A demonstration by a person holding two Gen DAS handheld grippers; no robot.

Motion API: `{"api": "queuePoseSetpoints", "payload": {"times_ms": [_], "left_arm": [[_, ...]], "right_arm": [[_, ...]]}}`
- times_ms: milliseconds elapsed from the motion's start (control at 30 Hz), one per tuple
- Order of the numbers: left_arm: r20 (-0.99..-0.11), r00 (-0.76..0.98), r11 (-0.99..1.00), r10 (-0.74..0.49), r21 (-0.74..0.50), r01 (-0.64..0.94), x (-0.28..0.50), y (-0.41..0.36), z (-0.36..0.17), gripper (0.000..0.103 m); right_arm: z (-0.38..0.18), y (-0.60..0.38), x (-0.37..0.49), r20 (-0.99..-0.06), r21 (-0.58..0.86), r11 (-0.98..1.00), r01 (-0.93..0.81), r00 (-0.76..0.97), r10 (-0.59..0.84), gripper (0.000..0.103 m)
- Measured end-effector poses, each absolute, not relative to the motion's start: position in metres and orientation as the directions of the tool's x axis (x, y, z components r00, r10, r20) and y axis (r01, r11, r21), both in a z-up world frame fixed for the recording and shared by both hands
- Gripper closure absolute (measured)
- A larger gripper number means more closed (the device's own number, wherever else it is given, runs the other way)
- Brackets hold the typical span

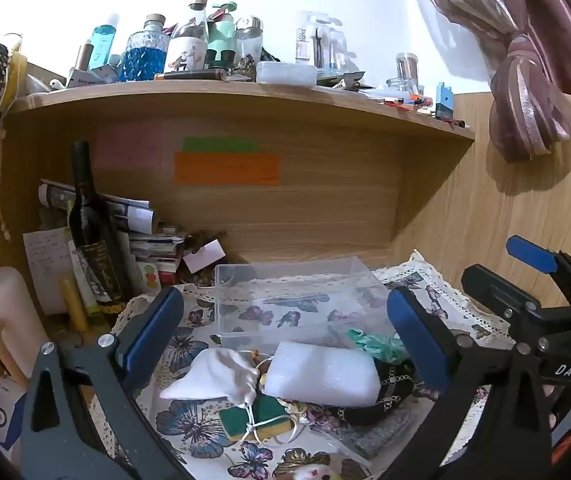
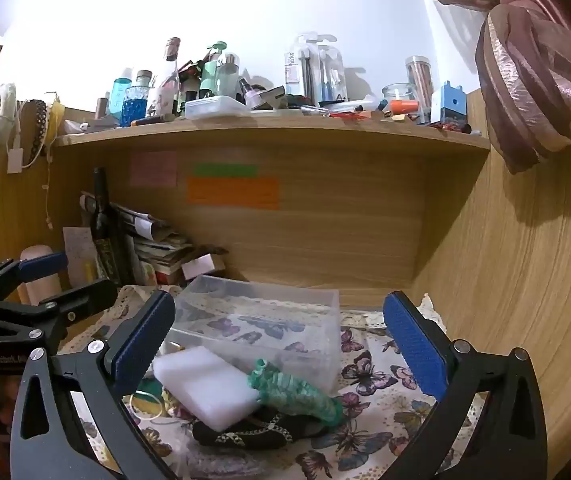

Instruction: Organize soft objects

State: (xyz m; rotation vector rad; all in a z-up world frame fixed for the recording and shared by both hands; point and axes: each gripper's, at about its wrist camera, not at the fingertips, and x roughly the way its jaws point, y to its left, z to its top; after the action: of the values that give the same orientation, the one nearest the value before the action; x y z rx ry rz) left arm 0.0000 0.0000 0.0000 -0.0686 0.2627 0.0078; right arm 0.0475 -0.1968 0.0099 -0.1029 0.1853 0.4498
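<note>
A pile of soft things lies on the butterfly cloth (image 1: pixel 189 432) in front of a clear plastic box (image 1: pixel 297 300). In the pile are a white foam block (image 1: pixel 323 376), a white drawstring pouch (image 1: pixel 215 376), a green-and-yellow sponge (image 1: pixel 257 420), a green knitted piece (image 1: pixel 377 346) and a black patterned fabric (image 1: pixel 381 400). My left gripper (image 1: pixel 285 340) is open and empty above the pile. My right gripper (image 2: pixel 281 344) is open and empty, with the foam block (image 2: pixel 205 388), green piece (image 2: pixel 297 394) and black fabric (image 2: pixel 253 432) between its fingers. The box (image 2: pixel 261 328) stands just behind.
A dark wine bottle (image 1: pixel 93 236), rolled papers and books (image 1: pixel 145 236) stand at the back left of the wooden alcove. A cream cylinder (image 1: pixel 9 320) stands at the left. The shelf above (image 1: pixel 245 96) is crowded with bottles. A curtain (image 1: pixel 533 92) hangs on the right.
</note>
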Motion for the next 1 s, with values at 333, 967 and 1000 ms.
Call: {"api": "queuePoseSetpoints", "payload": {"times_ms": [333, 967, 1000], "left_arm": [[-0.236, 0.971, 0.997, 0.022, -0.061, -0.038, -0.0016, -0.0047, 0.0005, 0.0], [-0.202, 0.979, 0.999, 0.028, -0.023, -0.033, -0.0093, -0.004, 0.0071, 0.0], [-0.202, 0.979, 0.999, 0.028, -0.024, -0.034, -0.0097, -0.004, 0.0073, 0.0]], "right_arm": [[0.0102, -0.1966, 0.0519, -0.207, -0.043, 0.901, -0.431, 0.887, 0.414, 0.0], [0.0133, -0.198, 0.0452, -0.195, -0.045, 0.898, -0.437, 0.886, 0.422, 0.0], [0.0131, -0.1983, 0.045, -0.195, -0.046, 0.899, -0.437, 0.886, 0.421, 0.0]]}}
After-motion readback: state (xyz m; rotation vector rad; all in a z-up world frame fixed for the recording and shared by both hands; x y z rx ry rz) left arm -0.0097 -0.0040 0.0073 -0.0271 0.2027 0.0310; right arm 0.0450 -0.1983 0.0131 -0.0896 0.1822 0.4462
